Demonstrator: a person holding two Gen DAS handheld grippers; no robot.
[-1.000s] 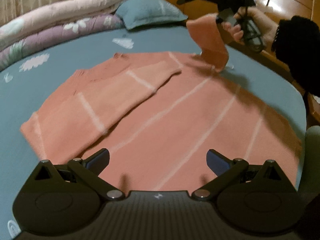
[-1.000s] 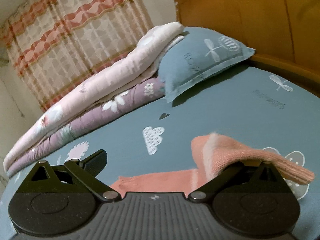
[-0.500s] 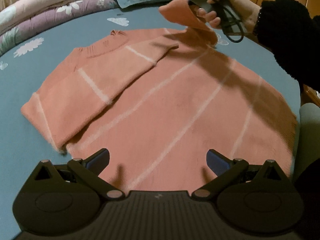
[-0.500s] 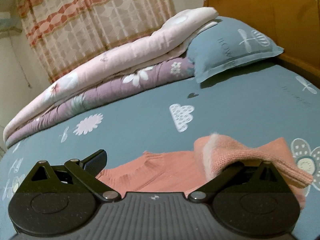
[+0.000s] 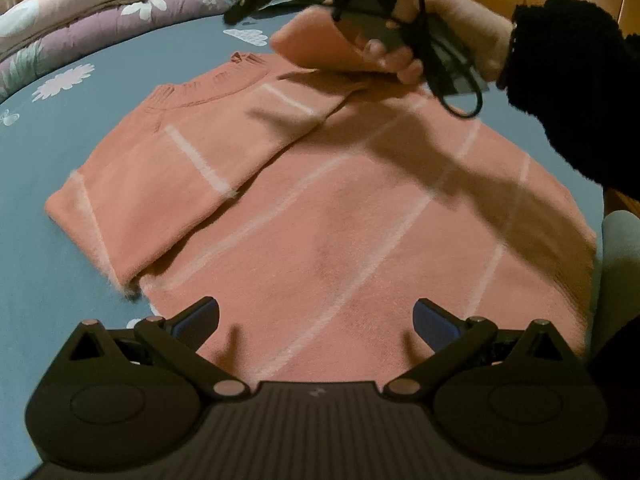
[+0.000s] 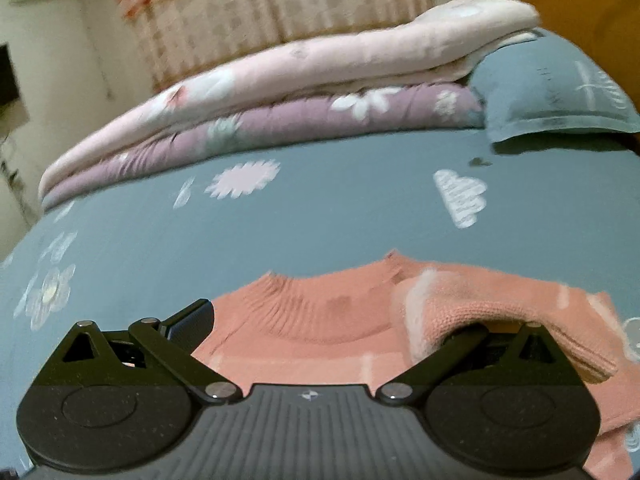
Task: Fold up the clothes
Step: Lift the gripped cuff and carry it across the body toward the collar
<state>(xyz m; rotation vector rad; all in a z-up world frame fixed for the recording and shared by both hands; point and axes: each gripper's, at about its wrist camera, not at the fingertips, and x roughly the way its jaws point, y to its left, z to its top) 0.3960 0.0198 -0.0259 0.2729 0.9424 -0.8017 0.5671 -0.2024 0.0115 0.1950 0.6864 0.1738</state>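
Item one: salmon-pink fuzzy knit sweater with thin white stripes and a ribbed collar, lying flat on the teal printed cotton bedsheet. One sleeve is folded diagonally across its chest.

Item two: my left gripper, black plastic, blue-padded fingers spread wide over the hem, gripping nothing.

Item three: my right gripper, its fingers apart. The sweater's other sleeve cuff, soft and ribbed, drapes over the right finger, lifted above the collar. I cannot tell whether anything pinches it. A hand in a black fleece sleeve holds this tool.

Item four: folded quilts, pale pink over lilac floral, beside a teal pillow.
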